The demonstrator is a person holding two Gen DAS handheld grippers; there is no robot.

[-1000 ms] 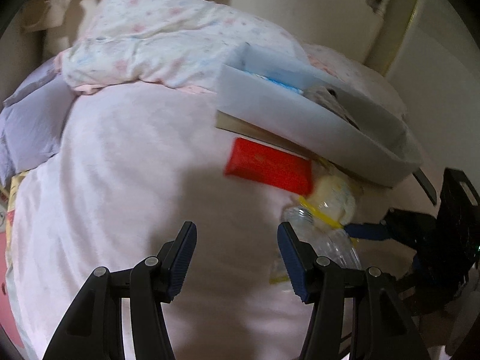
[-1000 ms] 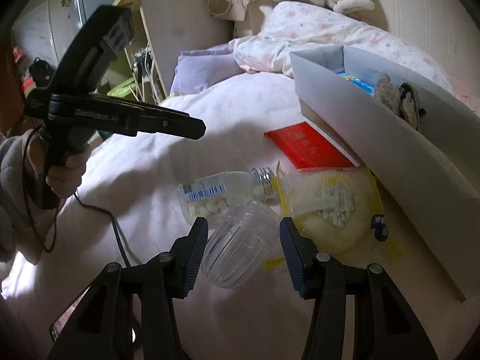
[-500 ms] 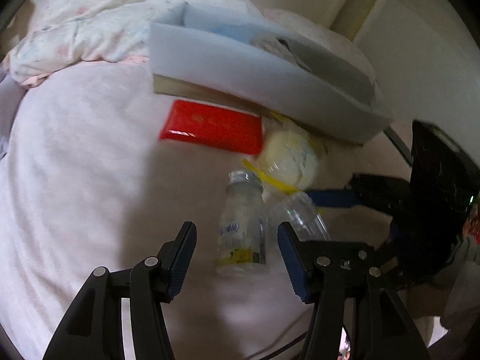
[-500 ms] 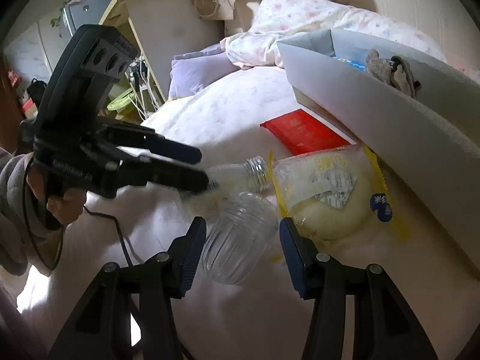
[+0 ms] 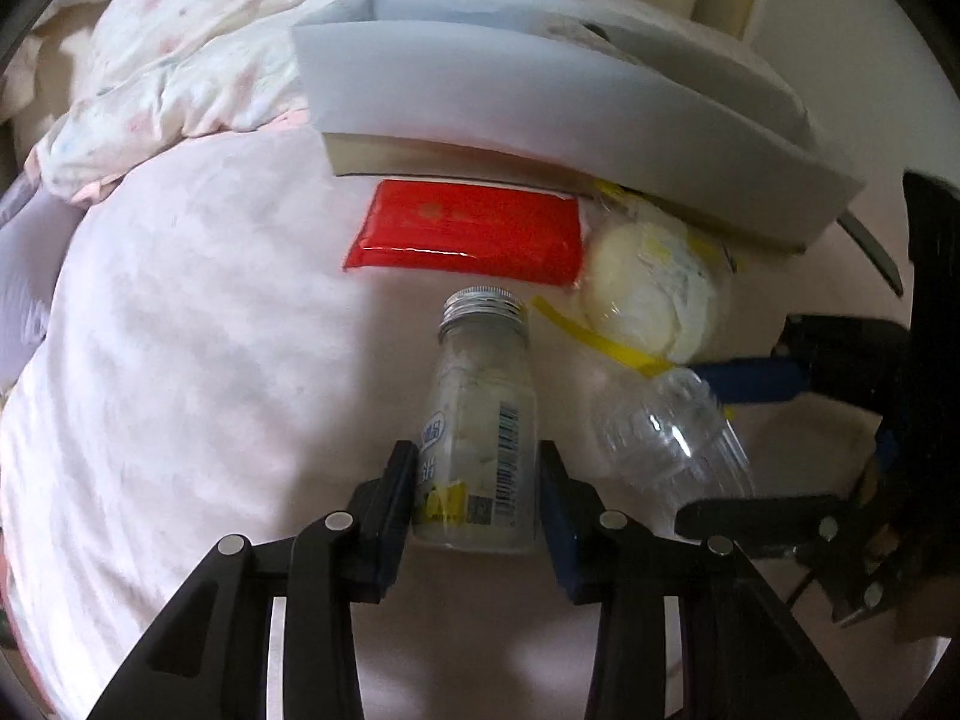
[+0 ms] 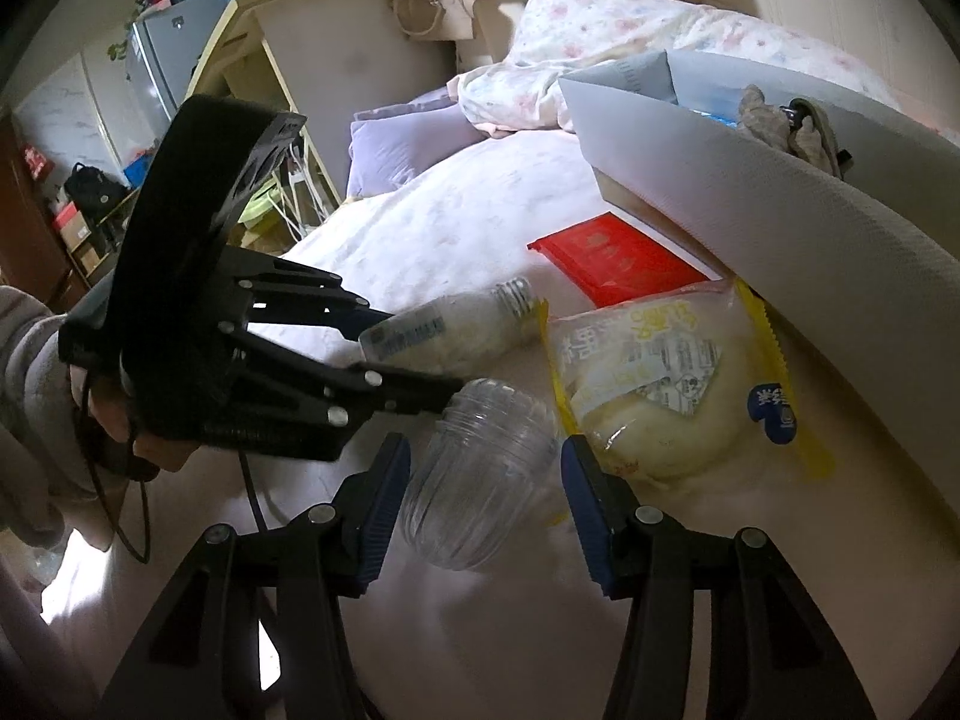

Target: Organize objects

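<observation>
At lower centre, the left gripper (image 5: 477, 492) clasped a clear screw-capped tablet bottle (image 5: 477, 426); the right gripper (image 6: 486, 501) gaped around a clear ribbed plastic jar (image 6: 480, 474), not gripping.

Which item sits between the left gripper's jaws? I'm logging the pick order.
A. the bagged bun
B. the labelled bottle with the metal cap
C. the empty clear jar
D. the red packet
B: the left gripper straddles the labelled bottle, while the empty clear jar lies between the right gripper's jaws.
</observation>
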